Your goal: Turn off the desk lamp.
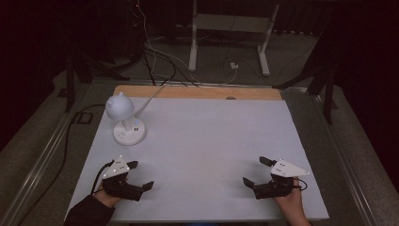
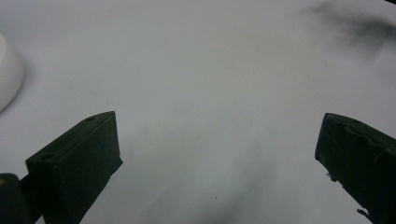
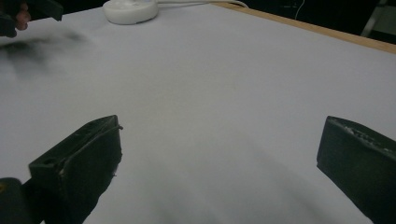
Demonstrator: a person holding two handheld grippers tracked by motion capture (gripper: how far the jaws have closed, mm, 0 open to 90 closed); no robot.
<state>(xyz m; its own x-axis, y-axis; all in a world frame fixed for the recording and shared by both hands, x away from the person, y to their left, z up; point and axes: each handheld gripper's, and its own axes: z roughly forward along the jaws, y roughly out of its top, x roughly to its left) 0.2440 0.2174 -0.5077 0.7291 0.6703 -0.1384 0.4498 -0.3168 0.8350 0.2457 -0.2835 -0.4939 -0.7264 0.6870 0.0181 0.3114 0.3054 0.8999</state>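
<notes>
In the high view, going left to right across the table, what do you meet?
Left gripper, jaws open, and the white lamp beyond it at the far left → bare white tabletop → right gripper, jaws open.

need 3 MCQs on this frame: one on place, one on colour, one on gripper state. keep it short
1. Where on the table is the lamp?
A. far left
B. near right
C. centre

2. What colour is the lamp?
A. black
B. white
C. red

3. How do the jaws of the left gripper and right gripper stand?
A. both open
B. both shut
C. only the left open

Key: 1 A, the high view has it by the far left corner, ahead of the left gripper. 2 B, head and round base are both white. 3 A, each gripper view shows a wide gap between the jaws with bare table in it.
</notes>
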